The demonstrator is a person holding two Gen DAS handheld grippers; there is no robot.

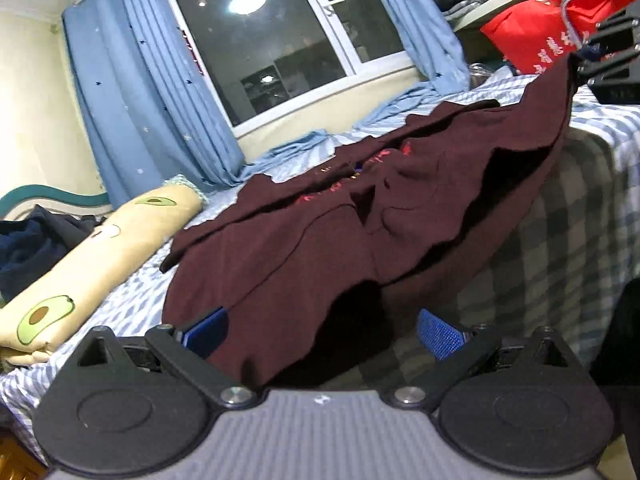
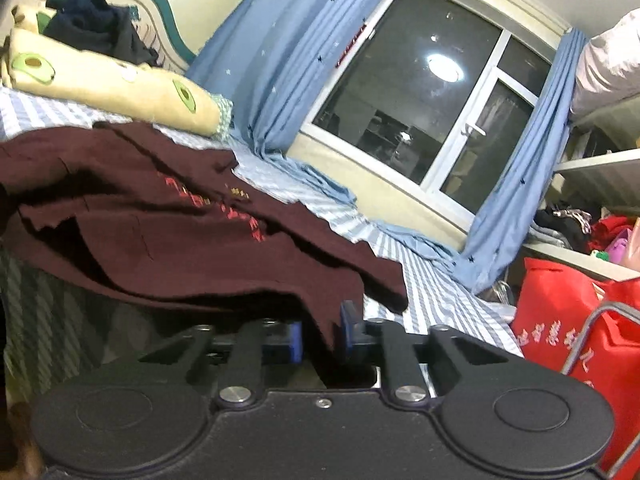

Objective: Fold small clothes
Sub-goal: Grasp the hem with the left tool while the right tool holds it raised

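A dark maroon garment (image 1: 360, 208) with red lettering lies across the blue-striped bed (image 1: 132, 300). Its near hem hangs between the blue pads of my left gripper (image 1: 320, 332), whose jaws stand wide apart. My right gripper (image 2: 320, 340) is shut on another corner of the same garment (image 2: 172, 216) and lifts that edge off the bed. The right gripper also shows at the far right of the left wrist view (image 1: 600, 60), pinching the raised corner.
An avocado-print bolster pillow (image 1: 92, 256) lies along the bed's left side, with dark clothes (image 1: 28, 244) piled behind it. Blue curtains (image 1: 132, 92) frame a dark window. A red bag (image 2: 568, 332) and a metal chair frame stand to the right. The bed edge drops off near me.
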